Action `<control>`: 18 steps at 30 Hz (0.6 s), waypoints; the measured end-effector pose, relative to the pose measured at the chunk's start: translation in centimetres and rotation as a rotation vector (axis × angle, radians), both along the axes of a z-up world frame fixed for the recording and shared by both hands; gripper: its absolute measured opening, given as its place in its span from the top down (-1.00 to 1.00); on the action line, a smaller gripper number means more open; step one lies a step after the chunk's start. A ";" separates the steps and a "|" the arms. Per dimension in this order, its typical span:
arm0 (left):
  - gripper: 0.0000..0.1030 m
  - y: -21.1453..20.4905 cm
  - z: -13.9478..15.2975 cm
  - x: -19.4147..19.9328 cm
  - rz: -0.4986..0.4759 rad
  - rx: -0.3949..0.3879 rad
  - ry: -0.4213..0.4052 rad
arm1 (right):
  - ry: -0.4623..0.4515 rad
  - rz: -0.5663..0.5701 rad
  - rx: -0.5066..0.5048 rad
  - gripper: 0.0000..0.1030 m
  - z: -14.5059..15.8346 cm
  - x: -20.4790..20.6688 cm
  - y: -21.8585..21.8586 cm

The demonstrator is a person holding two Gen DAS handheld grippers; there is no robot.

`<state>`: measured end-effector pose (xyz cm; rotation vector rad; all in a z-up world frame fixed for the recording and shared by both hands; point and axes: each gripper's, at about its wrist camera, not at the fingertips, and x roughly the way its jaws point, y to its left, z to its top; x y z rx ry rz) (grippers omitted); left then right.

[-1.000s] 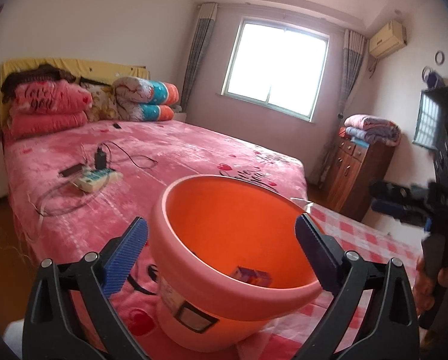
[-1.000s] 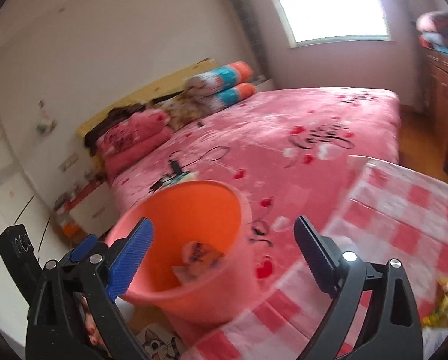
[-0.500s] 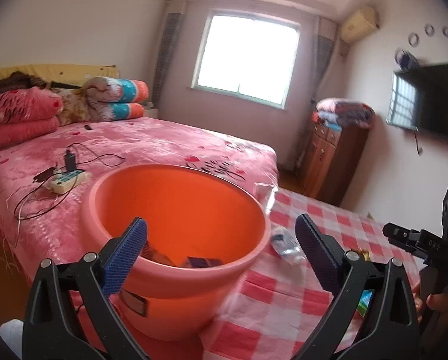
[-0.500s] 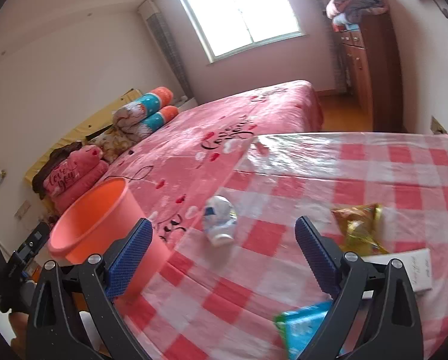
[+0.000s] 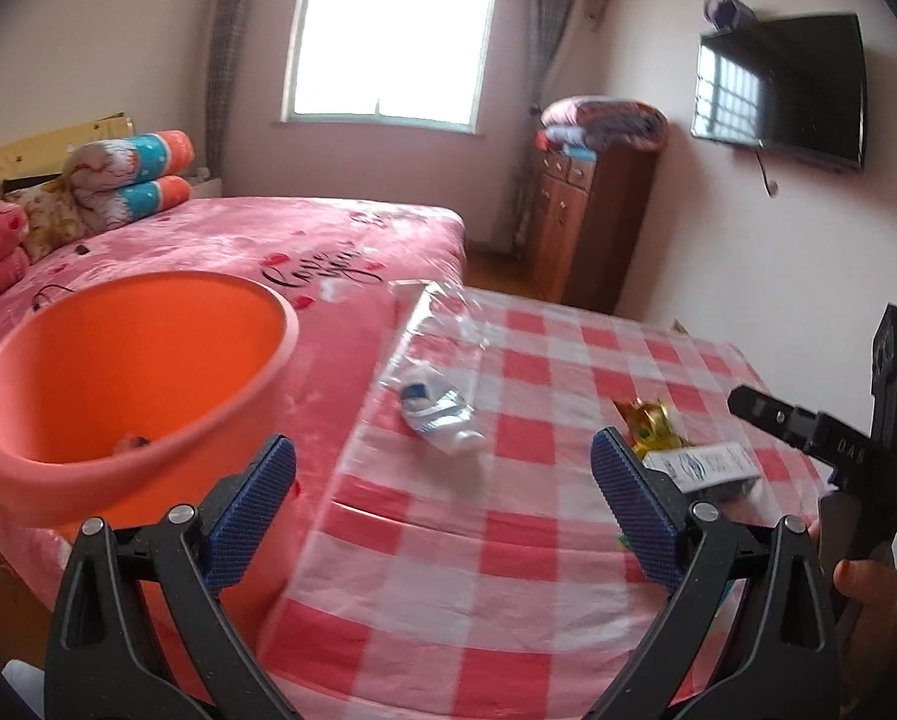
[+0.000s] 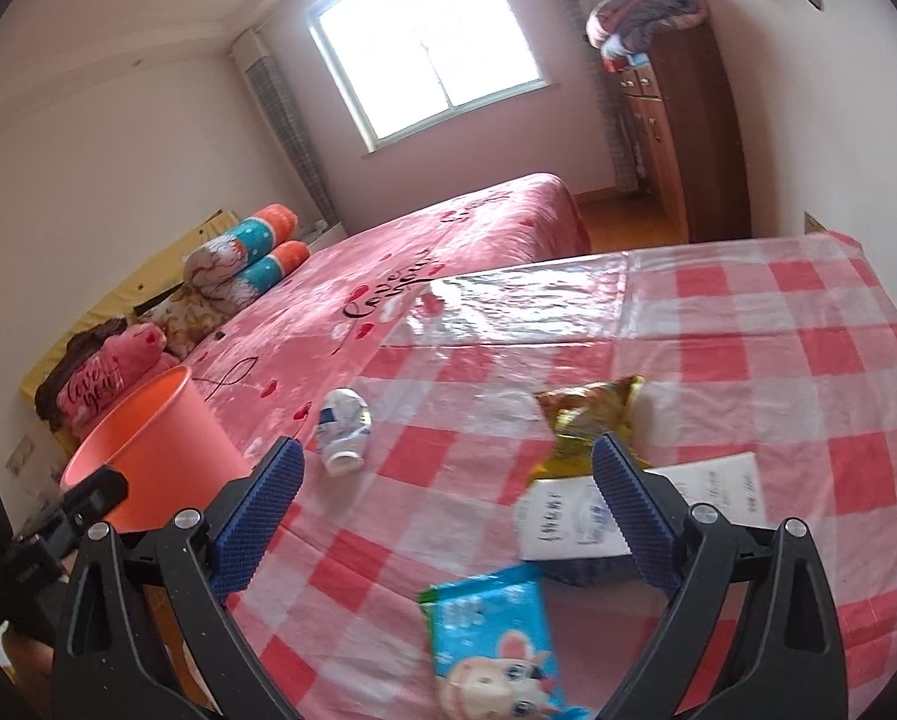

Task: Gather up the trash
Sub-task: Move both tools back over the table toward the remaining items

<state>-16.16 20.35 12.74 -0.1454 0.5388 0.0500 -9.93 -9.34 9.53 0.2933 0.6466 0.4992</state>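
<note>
An orange bin [image 5: 130, 378] stands left of a red-checked table [image 5: 508, 540]; it also shows in the right wrist view [image 6: 148, 450]. On the table lie a crushed plastic bottle [image 5: 439, 414] [image 6: 343, 429], a gold snack wrapper [image 6: 586, 420] [image 5: 652, 420], a white carton [image 6: 574, 525] [image 5: 706, 465] and a blue snack packet [image 6: 496, 636]. My left gripper [image 5: 442, 510] is open and empty above the table's near edge. My right gripper [image 6: 442, 510] is open and empty above the blue packet.
A bed with a pink cover [image 5: 268, 252] lies behind the bin and table. A wooden cabinet [image 5: 586, 222] with folded bedding stands by the far wall. A TV [image 5: 778, 90] hangs on the right wall.
Both grippers have swung right, from over the bin to over the table. The bin has shifted to the left of both views and the trash on the table has come into view.
</note>
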 end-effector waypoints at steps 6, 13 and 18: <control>-0.92 -3.3 -1.3 1.5 -0.060 0.034 0.051 | 0.039 -0.048 0.028 -0.86 -1.5 0.6 -3.2; -0.92 -7.3 -3.1 2.8 -0.156 0.036 0.119 | 0.067 -0.095 0.035 -0.86 -2.8 1.0 -6.4; -0.92 -9.9 -4.2 4.0 -0.207 0.057 0.170 | 0.077 -0.113 0.026 -0.86 -3.5 1.2 -7.8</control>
